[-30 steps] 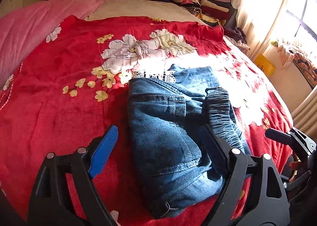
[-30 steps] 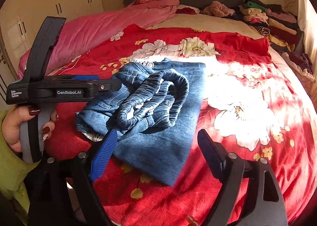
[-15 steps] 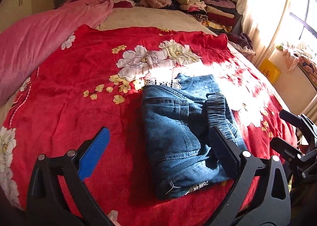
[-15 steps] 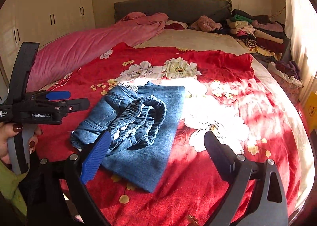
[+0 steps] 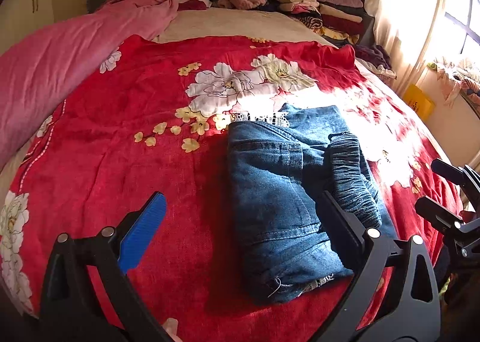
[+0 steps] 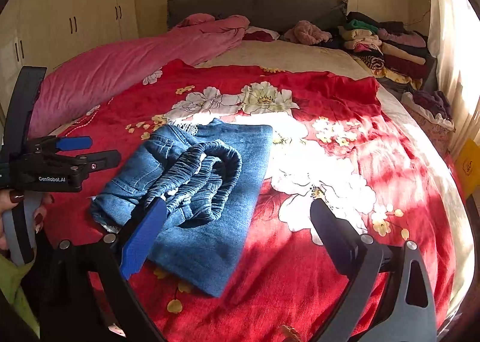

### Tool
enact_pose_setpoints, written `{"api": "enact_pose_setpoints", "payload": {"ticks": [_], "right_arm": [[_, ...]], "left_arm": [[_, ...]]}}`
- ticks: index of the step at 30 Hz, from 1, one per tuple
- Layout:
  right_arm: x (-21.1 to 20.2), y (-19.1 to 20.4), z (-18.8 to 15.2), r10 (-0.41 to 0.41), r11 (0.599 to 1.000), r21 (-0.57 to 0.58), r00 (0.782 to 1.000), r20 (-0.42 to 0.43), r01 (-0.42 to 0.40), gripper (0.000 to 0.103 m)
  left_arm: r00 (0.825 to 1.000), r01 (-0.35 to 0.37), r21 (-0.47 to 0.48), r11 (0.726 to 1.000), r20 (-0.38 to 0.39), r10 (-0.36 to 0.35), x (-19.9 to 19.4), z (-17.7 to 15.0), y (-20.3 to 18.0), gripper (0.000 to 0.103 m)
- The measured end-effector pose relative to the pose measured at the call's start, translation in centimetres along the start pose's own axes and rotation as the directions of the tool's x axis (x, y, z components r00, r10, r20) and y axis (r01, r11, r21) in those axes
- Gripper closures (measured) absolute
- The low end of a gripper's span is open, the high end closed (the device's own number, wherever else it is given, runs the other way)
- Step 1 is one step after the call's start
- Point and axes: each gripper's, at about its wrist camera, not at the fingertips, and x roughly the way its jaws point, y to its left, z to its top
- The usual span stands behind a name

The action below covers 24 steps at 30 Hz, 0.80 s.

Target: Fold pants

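Blue denim pants (image 5: 285, 192) lie folded into a compact bundle on the red floral bedspread (image 5: 120, 132), elastic waistband on top; they also show in the right wrist view (image 6: 204, 180). My left gripper (image 5: 243, 222) is open and empty, held above the near end of the pants. My right gripper (image 6: 237, 222) is open and empty, above the pants' near right edge. The left gripper also shows in the right wrist view (image 6: 93, 151), open, left of the pants. The right gripper shows at the far right of the left wrist view (image 5: 432, 186), open.
A pink duvet (image 6: 120, 66) lies along the left side of the bed. Stacks of folded clothes (image 6: 384, 45) sit at the far right by the grey headboard (image 6: 255, 6). A curtained window (image 5: 420, 12) is on the right, wardrobes (image 6: 60, 12) on the left.
Both grippers have drawn back and up from the pants, so more of the bed shows. The pants lie still, folded as before.
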Motion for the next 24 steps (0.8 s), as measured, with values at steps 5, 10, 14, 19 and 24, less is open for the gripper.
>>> {"api": "enact_pose_setpoints", "payload": {"ticks": [5, 10, 14, 19, 24], "right_arm": [[1.3, -1.6, -0.1, 0.009, 0.999, 0.053, 1.000, -0.028, -0.008, 0.007], [2.3, -3.4, 0.0, 0.008, 0.993, 0.117, 0.999, -0.042, -0.003, 0.007], [2.6, -3.7, -0.3, 0.011, 0.992, 0.128, 0.999, -0.047, -0.004, 0.007], [3.1, -3.1, -0.7, 0.024, 0.993, 0.116, 0.998, -0.064, -0.016, 0.007], [3.2, -2.7, -0.7, 0.034, 0.994, 0.109, 0.997, -0.066, -0.027, 0.007]], "left_arm": [[1.000, 0.010, 0.000, 1.000, -0.018, -0.010, 1.0, -0.3, -0.1, 0.010], [0.999, 0.014, -0.003, 1.000, -0.043, -0.014, 2.1, -0.7, 0.0, 0.010], [0.999, 0.009, -0.001, 1.000, -0.054, -0.009, 2.6, -1.1, 0.1, 0.010], [0.998, 0.003, 0.008, 1.000, -0.059, -0.002, 2.8, -1.3, 0.0, 0.010], [0.998, 0.004, 0.007, 1.000, -0.063, -0.003, 3.0, -1.5, 0.0, 0.010]]}}
